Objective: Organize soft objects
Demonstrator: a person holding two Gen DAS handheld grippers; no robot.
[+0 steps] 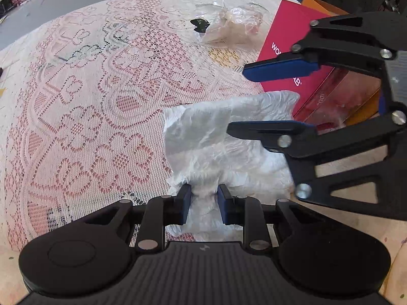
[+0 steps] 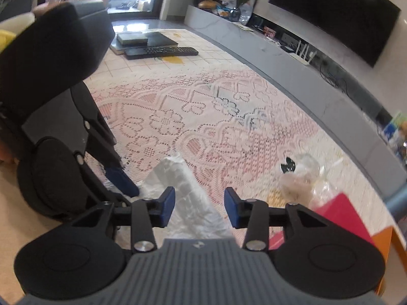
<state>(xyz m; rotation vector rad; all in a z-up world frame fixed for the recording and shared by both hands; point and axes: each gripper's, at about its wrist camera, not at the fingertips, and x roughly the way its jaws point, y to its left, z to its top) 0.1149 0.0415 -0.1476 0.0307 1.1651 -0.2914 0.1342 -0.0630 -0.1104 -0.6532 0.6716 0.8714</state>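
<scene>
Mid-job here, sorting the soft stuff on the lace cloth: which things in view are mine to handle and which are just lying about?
Belongs to the job:
- white plastic bag, bunched between the left tongs
- clear bag with pale contents farther off
- right tongs, open above the white bag

Lying about:
- red box
- remote control
- dark books
- lace tablecloth

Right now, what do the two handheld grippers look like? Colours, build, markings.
Both look alike. The left gripper and right gripper have matte black linkage arms joined by silver rivets, blue rectangular finger pads, two round black discs flanking a ribbed dark grey centre plate with a small pale logo. The arms have triangular cut-outs. No cables or sleeves show.
</scene>
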